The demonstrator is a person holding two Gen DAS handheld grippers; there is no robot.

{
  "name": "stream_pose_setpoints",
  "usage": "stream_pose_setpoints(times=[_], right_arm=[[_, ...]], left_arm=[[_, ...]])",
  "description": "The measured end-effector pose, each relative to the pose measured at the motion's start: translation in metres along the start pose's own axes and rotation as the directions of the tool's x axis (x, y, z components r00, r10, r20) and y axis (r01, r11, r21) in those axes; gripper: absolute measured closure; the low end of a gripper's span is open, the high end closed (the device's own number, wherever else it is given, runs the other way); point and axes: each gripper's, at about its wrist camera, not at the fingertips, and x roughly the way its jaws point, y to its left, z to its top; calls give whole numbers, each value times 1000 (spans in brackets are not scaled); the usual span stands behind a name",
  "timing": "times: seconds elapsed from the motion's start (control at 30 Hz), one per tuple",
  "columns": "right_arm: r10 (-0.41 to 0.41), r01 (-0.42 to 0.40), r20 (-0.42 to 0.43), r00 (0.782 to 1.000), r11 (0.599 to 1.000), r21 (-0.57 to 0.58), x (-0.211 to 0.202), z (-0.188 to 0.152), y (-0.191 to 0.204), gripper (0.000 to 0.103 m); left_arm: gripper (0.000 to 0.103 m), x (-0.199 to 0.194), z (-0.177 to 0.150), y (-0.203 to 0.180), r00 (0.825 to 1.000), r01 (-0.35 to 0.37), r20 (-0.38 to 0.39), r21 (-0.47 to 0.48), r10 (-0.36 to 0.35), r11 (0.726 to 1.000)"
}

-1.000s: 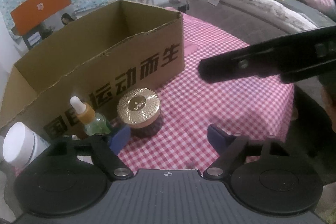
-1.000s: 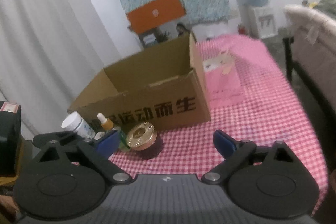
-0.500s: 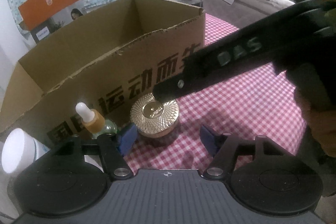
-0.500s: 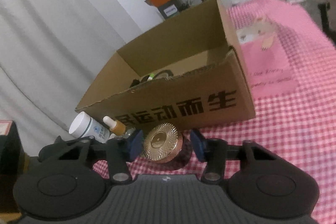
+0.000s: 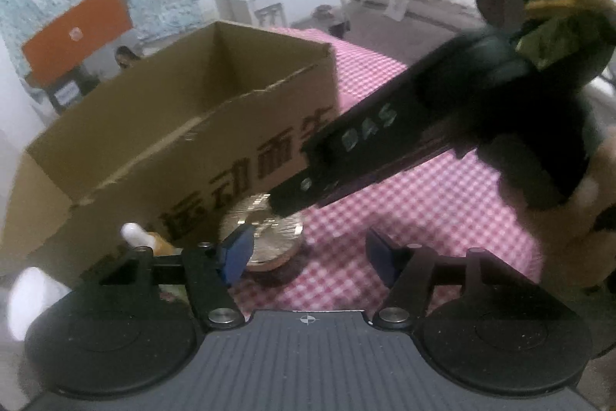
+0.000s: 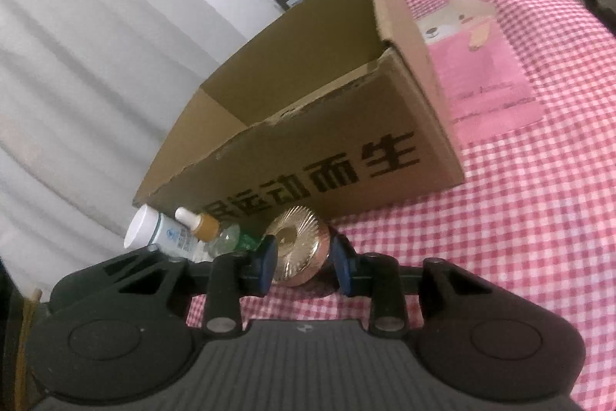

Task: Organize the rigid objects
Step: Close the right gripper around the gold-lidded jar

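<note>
The right gripper (image 6: 302, 266) clamps the round gold-lidded cosmetic jar (image 6: 298, 251) just near of the brown cardboard box (image 6: 308, 141), left gripper (image 5: 308, 253) gaping idle, and that smooth ribbed lid could slip and topple the dropper bottle (image 6: 206, 228) on its left.

Jar (image 6: 298, 249) before box (image 6: 346, 149); dropper bottle (image 6: 204, 228) apparently left.

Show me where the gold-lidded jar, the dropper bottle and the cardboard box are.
gold-lidded jar (image 6: 294, 245), right wrist view, on its ribbed gold lid.
dropper bottle (image 6: 206, 226), right wrist view, on its amber collar.
cardboard box (image 6: 346, 156), right wrist view, on its printed front wall.
</note>
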Motion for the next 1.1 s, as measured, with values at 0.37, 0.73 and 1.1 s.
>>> stream_pose_setpoints(times=[0.37,0.73,1.1], right_arm=[[28,-28,-18,999,999,-33,16,19,3,59],[80,-81,-55,995,997,-18,30,23,-5,55],[135,-137,-91,987,991,-9,28,17,-6,50]], left_arm=[[31,19,-2,-4,994,-74,-80,32,76,997],[29,21,2,-8,988,-108,-109,58,114,992],[26,20,6,-21,990,-88,-99,90,96,992]])
